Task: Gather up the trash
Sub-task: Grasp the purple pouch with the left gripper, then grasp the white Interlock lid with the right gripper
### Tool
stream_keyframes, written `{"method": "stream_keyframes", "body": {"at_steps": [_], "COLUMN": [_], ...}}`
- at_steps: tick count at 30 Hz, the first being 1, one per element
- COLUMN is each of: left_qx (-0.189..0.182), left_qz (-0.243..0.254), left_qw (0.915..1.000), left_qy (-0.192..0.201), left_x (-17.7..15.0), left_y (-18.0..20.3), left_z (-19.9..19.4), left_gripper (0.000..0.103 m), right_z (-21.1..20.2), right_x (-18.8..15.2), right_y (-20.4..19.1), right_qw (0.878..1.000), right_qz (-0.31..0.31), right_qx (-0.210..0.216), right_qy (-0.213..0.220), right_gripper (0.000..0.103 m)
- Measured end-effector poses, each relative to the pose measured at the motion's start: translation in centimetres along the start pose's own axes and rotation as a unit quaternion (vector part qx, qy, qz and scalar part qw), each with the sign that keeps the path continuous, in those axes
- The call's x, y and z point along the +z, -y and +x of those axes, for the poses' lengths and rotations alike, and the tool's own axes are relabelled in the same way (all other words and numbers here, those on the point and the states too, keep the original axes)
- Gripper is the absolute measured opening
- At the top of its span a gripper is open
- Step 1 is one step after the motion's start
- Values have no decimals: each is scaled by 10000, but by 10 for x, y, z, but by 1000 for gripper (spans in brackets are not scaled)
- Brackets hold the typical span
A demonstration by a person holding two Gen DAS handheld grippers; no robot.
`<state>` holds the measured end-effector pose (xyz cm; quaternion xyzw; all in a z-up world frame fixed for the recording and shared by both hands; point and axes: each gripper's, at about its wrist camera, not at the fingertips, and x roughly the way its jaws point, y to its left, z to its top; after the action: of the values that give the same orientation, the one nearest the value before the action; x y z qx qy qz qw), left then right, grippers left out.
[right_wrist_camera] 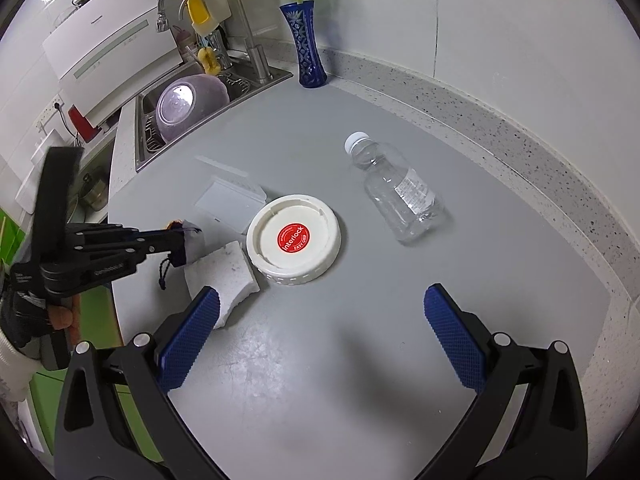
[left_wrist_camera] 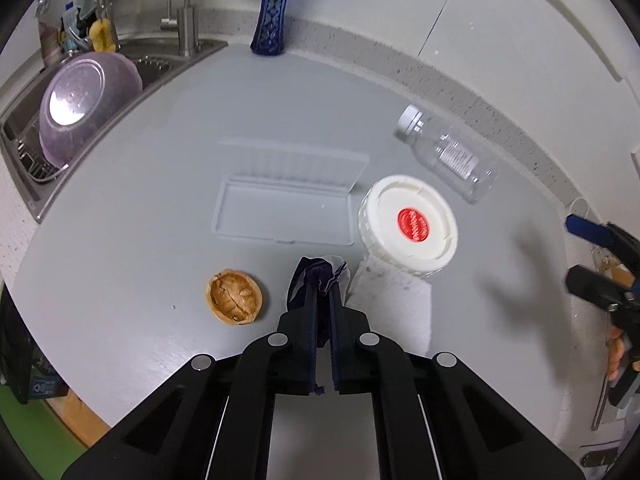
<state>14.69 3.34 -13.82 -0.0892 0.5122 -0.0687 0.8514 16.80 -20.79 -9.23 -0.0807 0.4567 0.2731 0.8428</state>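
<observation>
My left gripper [left_wrist_camera: 323, 280] is shut on a small dark purple drawstring pouch [left_wrist_camera: 316, 270] and holds it just above the grey counter; it also shows in the right wrist view [right_wrist_camera: 176, 242]. A walnut shell half [left_wrist_camera: 235, 298] lies to its left. A white jar with a red-labelled lid [left_wrist_camera: 408, 226] [right_wrist_camera: 294, 238] stands to its right, on a white sponge [right_wrist_camera: 224, 274]. An empty clear plastic bottle [right_wrist_camera: 398, 194] lies on its side beyond. My right gripper [right_wrist_camera: 320, 312] is open and empty, above the counter in front of the jar.
A clear flat plastic box [left_wrist_camera: 286, 208] lies open behind the pouch. A blue vase [right_wrist_camera: 306, 52] stands at the back wall. The sink [right_wrist_camera: 146, 130] at the left holds a purple bowl [left_wrist_camera: 84, 102]. The counter's front edge runs on the left.
</observation>
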Motion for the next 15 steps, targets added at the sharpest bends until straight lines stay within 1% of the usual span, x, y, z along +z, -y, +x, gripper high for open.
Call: {"method": "stream_keyframes", "body": {"at_steps": [8, 11, 15], "left_qx": [1, 21, 23], "left_qz": [-7, -56, -71], "left_qw": [9998, 9995, 9993], "left_qy": [201, 295, 359], "left_x": [7, 10, 11], "left_y": [-1, -2, -3], "left_z": [-27, -35, -42], "left_gripper": [5, 5, 5], "right_z": [17, 30, 56], "right_x": [14, 23, 36], "right_y": [-10, -14, -18], "right_qw": [9999, 9997, 9992], "right_qz": [-140, -208, -315], "right_qx": [63, 55, 26], "right_qy": [-44, -85, -242], "right_gripper": [100, 100, 100]}}
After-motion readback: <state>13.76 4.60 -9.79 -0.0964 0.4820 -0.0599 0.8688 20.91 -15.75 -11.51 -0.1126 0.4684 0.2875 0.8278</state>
